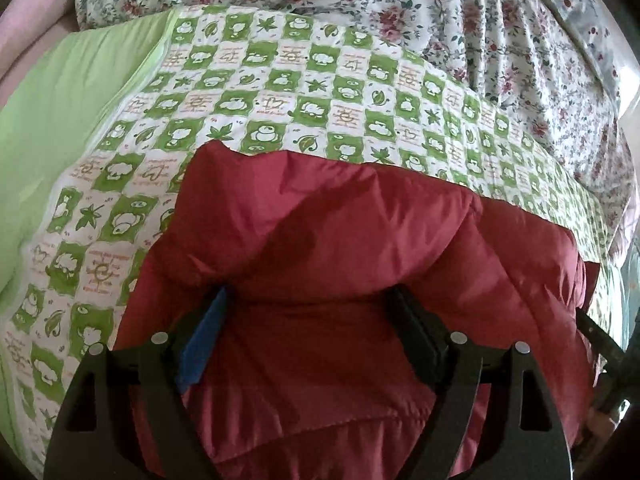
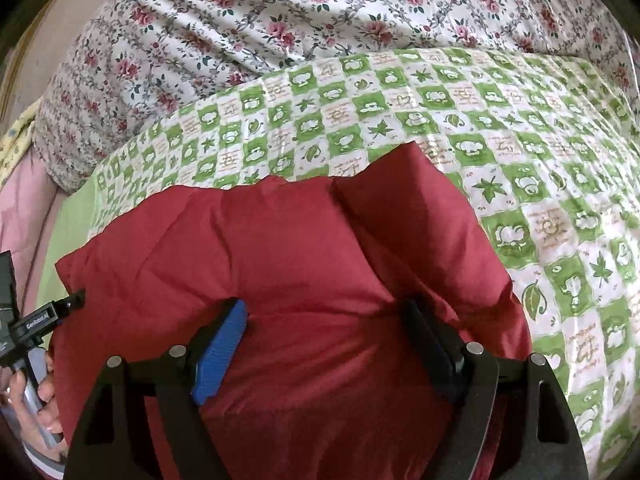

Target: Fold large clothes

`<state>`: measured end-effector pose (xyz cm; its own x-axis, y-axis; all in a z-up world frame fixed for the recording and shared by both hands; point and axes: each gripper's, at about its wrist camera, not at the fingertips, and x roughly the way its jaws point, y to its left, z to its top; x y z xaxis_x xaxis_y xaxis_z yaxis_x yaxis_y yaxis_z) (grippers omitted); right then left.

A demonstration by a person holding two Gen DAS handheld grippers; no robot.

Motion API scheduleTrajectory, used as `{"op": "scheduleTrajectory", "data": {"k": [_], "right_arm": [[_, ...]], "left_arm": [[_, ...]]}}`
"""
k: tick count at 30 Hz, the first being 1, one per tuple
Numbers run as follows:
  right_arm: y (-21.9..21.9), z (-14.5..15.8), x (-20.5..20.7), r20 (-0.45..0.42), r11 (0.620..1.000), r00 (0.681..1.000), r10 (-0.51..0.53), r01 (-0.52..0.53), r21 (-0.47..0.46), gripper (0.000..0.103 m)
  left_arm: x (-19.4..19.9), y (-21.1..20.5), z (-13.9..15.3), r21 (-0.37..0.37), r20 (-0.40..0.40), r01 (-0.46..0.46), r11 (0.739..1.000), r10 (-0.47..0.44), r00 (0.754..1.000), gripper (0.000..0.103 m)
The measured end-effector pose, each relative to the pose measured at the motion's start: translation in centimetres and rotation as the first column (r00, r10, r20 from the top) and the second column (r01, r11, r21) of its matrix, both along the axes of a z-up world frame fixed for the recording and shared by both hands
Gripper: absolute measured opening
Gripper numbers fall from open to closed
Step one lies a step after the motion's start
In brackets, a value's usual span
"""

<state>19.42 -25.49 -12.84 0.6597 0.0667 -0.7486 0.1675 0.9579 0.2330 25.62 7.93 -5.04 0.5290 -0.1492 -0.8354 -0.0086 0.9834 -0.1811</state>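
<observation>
Red padded garment bunched on green checked quilt, near edge lifted, far edge draped toward floral bedding. Left gripper spread wide, thick puffy fold wedged between pads, apparently grasping it. Right gripper same, wide jaws filled with bulging fabric. Paired grips likely to carry near edge across as fold. Hand at right view's edge holding other tool.

Checked quilt (bed); red jacket
</observation>
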Motion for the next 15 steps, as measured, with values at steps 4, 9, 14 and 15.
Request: {"op": "scheduleTrajectory", "data": {"k": [4, 9, 14, 15], "right_arm": [[0.3, -0.2, 0.4, -0.007, 1.000, 1.000, 0.009, -0.010, -0.020, 0.084], [-0.1, -0.3, 0.4, 0.001, 1.000, 1.000, 0.014, -0.014, -0.008, 0.084], [-0.1, 0.0, 0.2, 0.016, 1.000, 1.000, 0.006, -0.006, -0.003, 0.084], [-0.1, 0.4, -0.2, 0.025, 1.000, 1.000, 0.003, -0.003, 0.001, 0.083]], "left_arm": [[-0.9, 0.3, 1.1, -0.009, 0.015, 0.001, 1.000, -0.001, 1.000, 0.083], [-5.9, 0.1, 3.9, -0.042, 0.080, 0.073, 0.996, -0.070, 0.994, 0.083], [-12.3, -1.2, 5.6, -0.045, 0.133, 0.176, 0.983, -0.168, 0.977, 0.083], [-13.1, -1.4, 5.6, -0.044, 0.135, 0.184, 0.982, -0.177, 0.975, 0.083]]}}
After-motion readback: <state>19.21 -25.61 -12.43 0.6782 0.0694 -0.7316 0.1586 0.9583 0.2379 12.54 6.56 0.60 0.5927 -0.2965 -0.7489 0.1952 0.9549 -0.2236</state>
